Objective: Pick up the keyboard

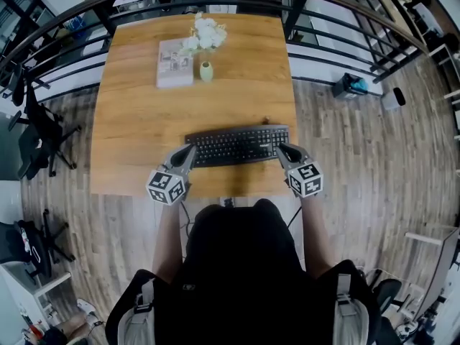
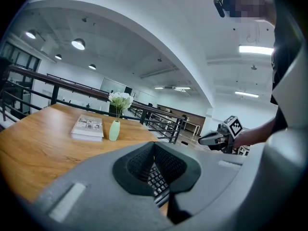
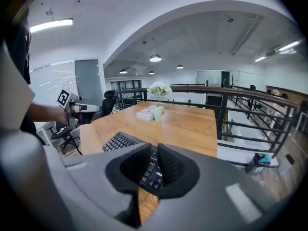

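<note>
On wood table (image 1: 129, 121), near front edge: black keyboard (image 1: 237, 144) lying flat. Left gripper (image 1: 190, 149) by its left end, right gripper (image 1: 282, 148) by right end, both w/ jaws closed, nothing pinched btw them. Vase (image 1: 206, 71) + book (image 1: 175, 63) further back.

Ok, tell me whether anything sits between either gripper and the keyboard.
Nothing visible does. The left gripper is by the keyboard's left end and the right gripper by its right end, both shut, with only bare table near them. The book and vase stand well beyond the keyboard, out of the way.
</note>
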### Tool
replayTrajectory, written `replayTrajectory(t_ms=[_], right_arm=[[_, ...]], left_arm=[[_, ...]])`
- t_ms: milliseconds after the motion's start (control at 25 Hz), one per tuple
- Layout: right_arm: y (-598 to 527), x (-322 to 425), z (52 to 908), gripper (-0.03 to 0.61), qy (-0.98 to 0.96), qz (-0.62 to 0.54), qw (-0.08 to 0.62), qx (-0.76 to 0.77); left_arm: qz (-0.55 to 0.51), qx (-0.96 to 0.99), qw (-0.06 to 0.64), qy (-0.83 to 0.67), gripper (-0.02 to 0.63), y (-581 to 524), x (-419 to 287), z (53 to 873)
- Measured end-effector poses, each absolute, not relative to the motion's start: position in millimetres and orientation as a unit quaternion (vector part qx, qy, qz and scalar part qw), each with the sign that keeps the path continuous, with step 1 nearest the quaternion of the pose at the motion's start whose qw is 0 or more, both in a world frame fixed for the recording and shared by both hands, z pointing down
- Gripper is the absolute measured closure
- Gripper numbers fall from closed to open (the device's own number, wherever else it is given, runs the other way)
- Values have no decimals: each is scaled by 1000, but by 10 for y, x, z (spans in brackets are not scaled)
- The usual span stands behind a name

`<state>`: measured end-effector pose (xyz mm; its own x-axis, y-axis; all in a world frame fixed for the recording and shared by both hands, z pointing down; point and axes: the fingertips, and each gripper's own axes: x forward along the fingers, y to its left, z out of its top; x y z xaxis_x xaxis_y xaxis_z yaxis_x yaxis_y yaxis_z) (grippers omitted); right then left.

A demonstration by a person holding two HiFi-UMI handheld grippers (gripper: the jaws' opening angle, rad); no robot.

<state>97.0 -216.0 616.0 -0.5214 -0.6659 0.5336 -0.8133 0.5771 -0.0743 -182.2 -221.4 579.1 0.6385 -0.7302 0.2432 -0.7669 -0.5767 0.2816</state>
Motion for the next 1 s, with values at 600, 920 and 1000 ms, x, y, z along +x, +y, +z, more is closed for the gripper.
replayTrajectory(t_ms=[600,920,1000], right_arm=[[-2192,1093,6239,532,-853,159,245,432],[-2366,1297,6365,532,-853,170,252,423],[-2397,1324,6414,532,-855,175,255,417]], left_arm=[[60,876,192,-439,603,-2251,-1954,5912],[68,866,203,-453,603,-2289,-1867,5989],[66,862,208,-458,601,-2323,-1854,6014]])
